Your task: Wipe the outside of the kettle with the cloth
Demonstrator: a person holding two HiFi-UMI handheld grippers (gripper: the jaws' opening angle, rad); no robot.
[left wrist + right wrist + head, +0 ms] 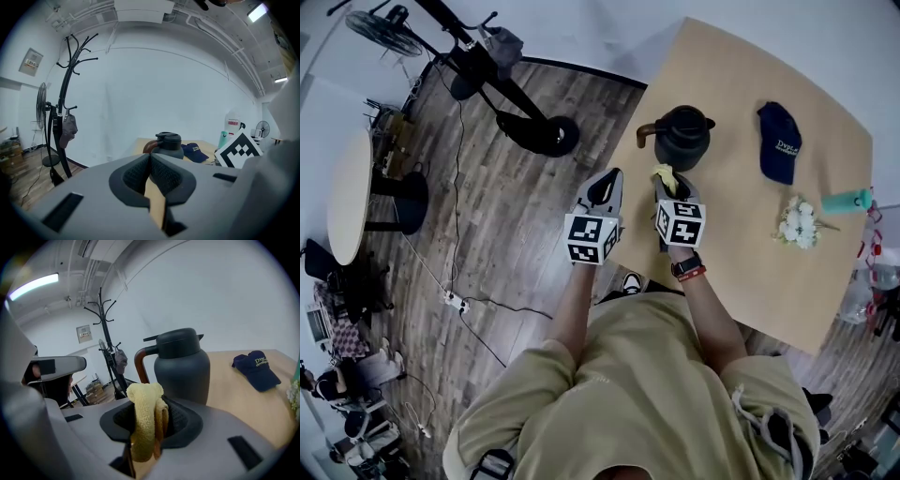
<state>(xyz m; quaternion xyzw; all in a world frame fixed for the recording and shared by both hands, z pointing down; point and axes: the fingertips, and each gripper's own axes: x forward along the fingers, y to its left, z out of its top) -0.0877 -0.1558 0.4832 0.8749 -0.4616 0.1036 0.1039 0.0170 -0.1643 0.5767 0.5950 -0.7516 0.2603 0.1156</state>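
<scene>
1. Pale wooden table [741, 272] set cornerwise over a dark plank floor [516, 234]; white walls, one black coat stand [65, 112] against them
2. On the table: one dark kettle [682, 139] with a brown handle, one navy cap [779, 141], one bunch of white flowers [795, 223], one teal bottle [847, 200] at the right edge
3. Kettle upright near the table's left corner, just ahead of both grippers, well apart from the cap
4. Two grippers, one marker cube on each
5. Left gripper [150, 161]: jaws closed tip to tip, nothing between them; it sits at the table's left edge, beside the kettle but apart from it
6. Right gripper [154, 416]: jaws clamped on one yellow cloth [143, 427], a folded lump standing up above the pads; cloth close to the kettle's near side, contact not clear
7. Hidden: the cloth's lower end runs down between the jaws; the kettle's base sits behind the gripper bodies in both gripper views; cap lettering too small to read; bottle partly cut off by the marker cube in the left gripper view
</scene>
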